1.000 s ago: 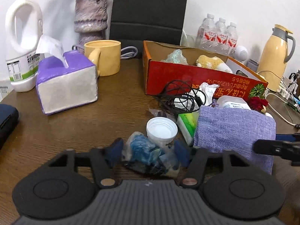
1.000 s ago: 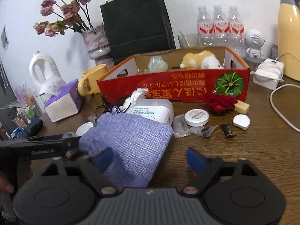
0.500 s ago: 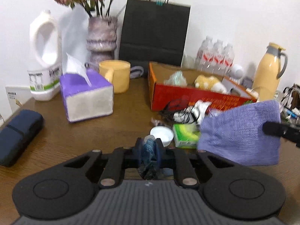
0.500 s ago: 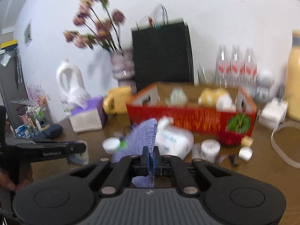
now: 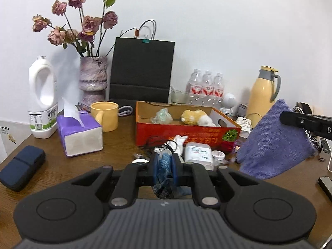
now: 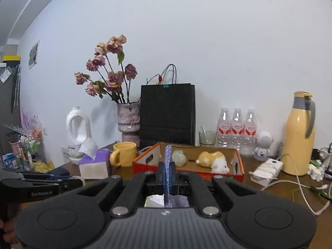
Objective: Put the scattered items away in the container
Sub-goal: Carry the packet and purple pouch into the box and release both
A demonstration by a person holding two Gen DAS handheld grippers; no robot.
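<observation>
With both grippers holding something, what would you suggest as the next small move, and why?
Probably carry both forward over the red box and release: the left gripper clamps a blue plastic bundle, the right gripper pinches the purple cloth pouch, both clear of the table.

We see our right gripper (image 6: 167, 173) clamped on the edge of the purple woven pouch (image 6: 168, 166). Beyond it the red cardboard box (image 6: 145, 165) sits toward the table's (image 6: 259, 193) back edge, holding a plush toy (image 6: 213, 161).

red box (image 5: 176, 131) print unreadable, phone (image 5: 325, 184) cut off
</observation>
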